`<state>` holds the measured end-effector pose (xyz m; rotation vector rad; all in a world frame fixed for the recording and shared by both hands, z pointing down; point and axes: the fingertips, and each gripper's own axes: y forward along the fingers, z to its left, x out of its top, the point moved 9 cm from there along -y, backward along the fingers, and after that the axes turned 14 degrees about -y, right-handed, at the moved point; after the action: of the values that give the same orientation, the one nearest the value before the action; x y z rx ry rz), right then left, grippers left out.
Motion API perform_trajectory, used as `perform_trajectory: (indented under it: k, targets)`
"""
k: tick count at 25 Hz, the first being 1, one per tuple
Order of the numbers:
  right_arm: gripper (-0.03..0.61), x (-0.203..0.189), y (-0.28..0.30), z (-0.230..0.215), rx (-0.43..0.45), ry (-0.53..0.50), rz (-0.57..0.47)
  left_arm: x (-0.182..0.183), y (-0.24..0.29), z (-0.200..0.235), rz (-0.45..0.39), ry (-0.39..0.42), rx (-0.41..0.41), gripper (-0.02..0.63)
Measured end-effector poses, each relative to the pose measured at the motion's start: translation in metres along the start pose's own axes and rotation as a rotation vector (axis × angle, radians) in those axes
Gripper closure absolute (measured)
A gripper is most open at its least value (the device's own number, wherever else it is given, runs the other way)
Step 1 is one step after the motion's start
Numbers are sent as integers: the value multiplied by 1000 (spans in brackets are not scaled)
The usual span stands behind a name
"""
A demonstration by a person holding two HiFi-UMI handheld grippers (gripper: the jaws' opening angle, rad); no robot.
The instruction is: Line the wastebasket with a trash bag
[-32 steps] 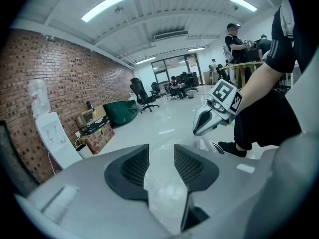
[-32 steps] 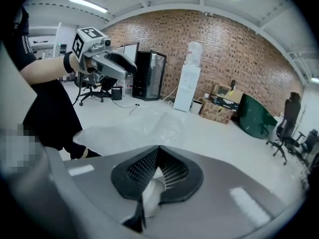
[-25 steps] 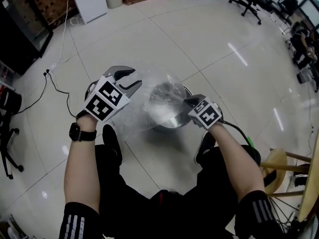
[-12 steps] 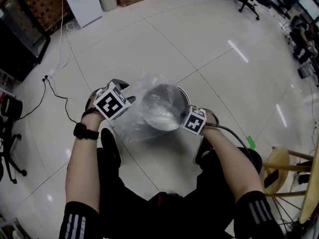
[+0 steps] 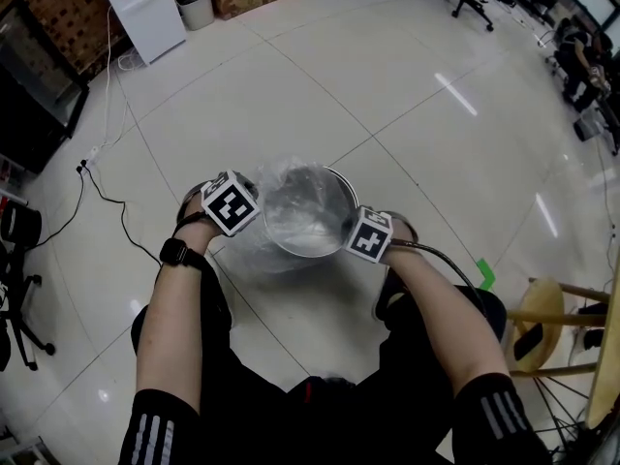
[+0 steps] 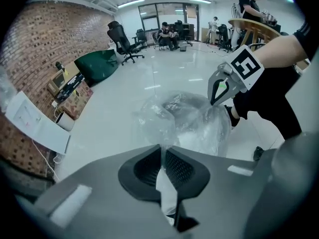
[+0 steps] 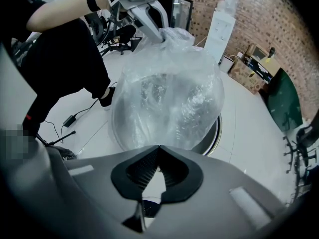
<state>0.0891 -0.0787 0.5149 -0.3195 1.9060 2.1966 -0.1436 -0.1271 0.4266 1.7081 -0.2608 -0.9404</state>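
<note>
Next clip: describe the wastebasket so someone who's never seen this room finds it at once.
Start from the wide white tiled floor; just ahead of the person's shoes stands a round wastebasket. Unlike the distant small pale bin, it is shiny steel with a clear trash bag draped over it.

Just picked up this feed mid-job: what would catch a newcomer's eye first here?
A clear trash bag is puffed up over the shiny metal wastebasket, which stands on the white tile floor at the middle of the head view. The left gripper and right gripper flank its rim, each shut on the bag's film. The left one's jaws have just closed on it.
</note>
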Motion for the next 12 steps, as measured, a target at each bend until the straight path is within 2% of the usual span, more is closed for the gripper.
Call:
perform_trajectory:
  k: [4, 8, 12]
  targets:
    - [563, 8, -5, -2, 29, 2, -46, 16, -6, -11, -26, 46, 0, 620]
    - [467, 21, -17, -6, 69, 10, -101, 37, -24, -21, -93, 93, -2, 620]
    - [463, 38, -37, -11, 82, -37, -152, 49, -37, -32, -149, 128, -25, 620]
